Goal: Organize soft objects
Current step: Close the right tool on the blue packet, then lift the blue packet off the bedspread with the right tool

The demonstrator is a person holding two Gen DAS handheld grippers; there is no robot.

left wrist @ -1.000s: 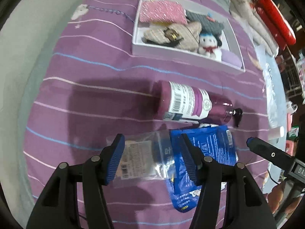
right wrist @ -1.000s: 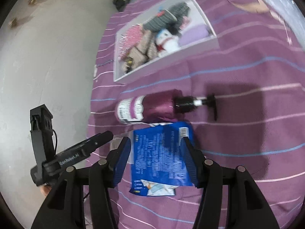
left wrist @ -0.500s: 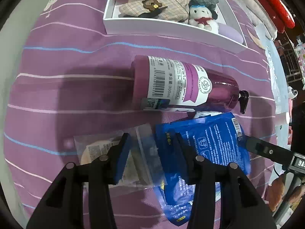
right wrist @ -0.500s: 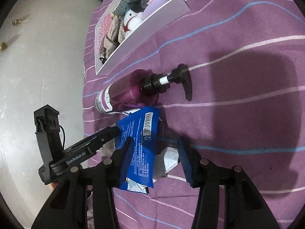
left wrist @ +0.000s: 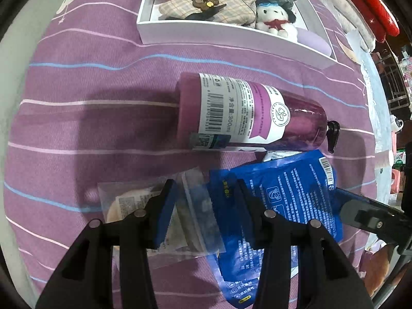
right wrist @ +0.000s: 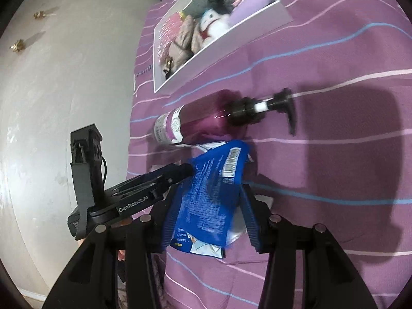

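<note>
A clear plastic packet (left wrist: 144, 206) and a blue packet (left wrist: 291, 193) lie side by side on the purple striped bedsheet. My left gripper (left wrist: 203, 206) is open, its jaws straddling the clear packet's right end where the blue packet overlaps it. My right gripper (right wrist: 206, 211) is open around the blue packet (right wrist: 208, 190); its fingertip (left wrist: 345, 203) shows in the left wrist view. A white box (left wrist: 231, 36) at the far side holds plush toys and soft pouches; it also shows in the right wrist view (right wrist: 221, 49).
A purple pump bottle (left wrist: 247, 113) lies on its side between the packets and the box, also in the right wrist view (right wrist: 206, 121). The bed's left edge meets a grey floor (right wrist: 64, 77). Red and white soft items (left wrist: 373, 7) lie far right.
Both grippers have moved closer to the packets and narrowed somewhat. The blue packet has crumpled and shifted between the right jaws.
</note>
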